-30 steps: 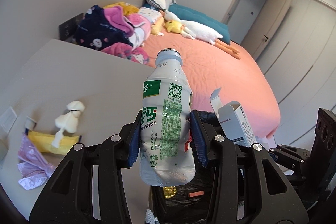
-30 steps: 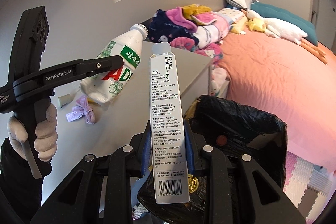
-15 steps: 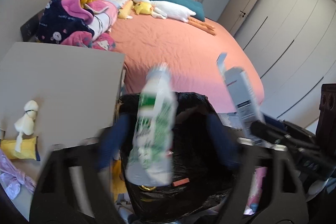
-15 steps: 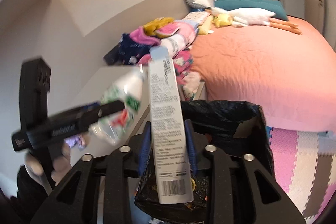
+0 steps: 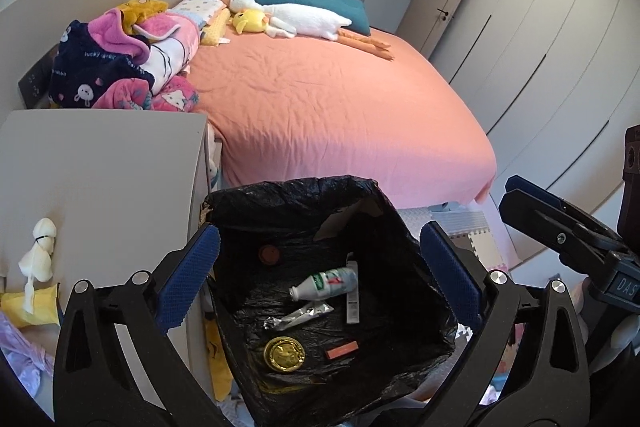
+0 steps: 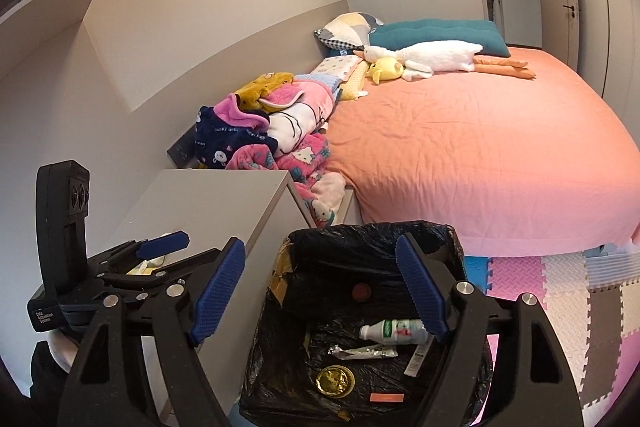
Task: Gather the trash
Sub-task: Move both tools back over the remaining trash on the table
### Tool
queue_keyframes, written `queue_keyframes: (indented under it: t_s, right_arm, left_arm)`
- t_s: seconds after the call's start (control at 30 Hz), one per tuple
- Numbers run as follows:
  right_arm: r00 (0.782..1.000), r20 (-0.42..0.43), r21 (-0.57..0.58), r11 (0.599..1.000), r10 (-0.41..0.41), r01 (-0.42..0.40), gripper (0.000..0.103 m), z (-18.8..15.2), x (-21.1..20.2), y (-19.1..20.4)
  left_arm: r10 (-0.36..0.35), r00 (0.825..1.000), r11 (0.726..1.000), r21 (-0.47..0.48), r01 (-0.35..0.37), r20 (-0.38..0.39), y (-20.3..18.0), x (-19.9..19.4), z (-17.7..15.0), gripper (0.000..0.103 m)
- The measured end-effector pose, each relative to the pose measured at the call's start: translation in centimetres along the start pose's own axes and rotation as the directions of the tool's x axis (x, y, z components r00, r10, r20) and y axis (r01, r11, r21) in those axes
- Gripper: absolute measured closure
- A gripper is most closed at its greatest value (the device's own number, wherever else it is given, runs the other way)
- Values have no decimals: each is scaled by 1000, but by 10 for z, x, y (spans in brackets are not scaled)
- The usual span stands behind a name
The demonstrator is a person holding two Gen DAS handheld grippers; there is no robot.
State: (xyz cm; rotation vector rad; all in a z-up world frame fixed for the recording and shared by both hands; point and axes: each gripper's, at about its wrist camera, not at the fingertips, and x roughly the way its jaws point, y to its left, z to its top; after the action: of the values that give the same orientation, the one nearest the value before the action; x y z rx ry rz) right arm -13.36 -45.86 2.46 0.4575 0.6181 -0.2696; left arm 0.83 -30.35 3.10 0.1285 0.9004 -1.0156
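Observation:
A bin lined with a black bag (image 5: 280,199) (image 6: 372,231) stands beside the grey nightstand. Inside lie a white plastic bottle (image 5: 326,283) (image 6: 394,331), a narrow white box (image 5: 352,293) (image 6: 418,357), a crumpled wrapper (image 5: 298,317), a gold lid (image 5: 284,353) (image 6: 335,380) and a small red piece (image 5: 341,349). My left gripper (image 5: 320,279) is open and empty above the bin. My right gripper (image 6: 320,291) is open and empty above the bin too. On the nightstand lie a white tissue twist (image 5: 38,255), a yellow packet (image 5: 30,309) and a purple wrapper (image 5: 20,355).
The grey nightstand (image 5: 100,163) (image 6: 216,195) is left of the bin. A bed with an orange sheet (image 5: 340,107) lies behind, with piled blankets (image 5: 120,63) and plush toys (image 5: 300,21). Foam floor mats (image 6: 560,287) lie to the right. Wardrobe doors (image 5: 560,47) line the right wall.
Both grippers opened over the bin. The bottle dropped from my left gripper and the narrow box from my right gripper; both now lie in the bin.

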Motion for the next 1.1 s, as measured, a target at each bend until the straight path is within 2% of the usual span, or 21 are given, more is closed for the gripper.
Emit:
queue_keyframes:
  t_s: [0.37, 0.7, 1.1]
  right_arm:
    - [999, -7, -28, 999, 38, -38, 25, 3, 0, 10]
    - [995, -40, -82, 992, 90, -93, 25, 7, 14, 37]
    - [977, -102, -173, 964, 188, -204, 25, 3, 36, 93]
  left_arm:
    - [28, 999, 999, -18, -27, 22, 8, -12, 0, 6]
    - [77, 997, 995, -71, -74, 32, 30, -27, -8, 6]
    - [196, 979, 967, -175, -184, 49, 78, -59, -29, 6]
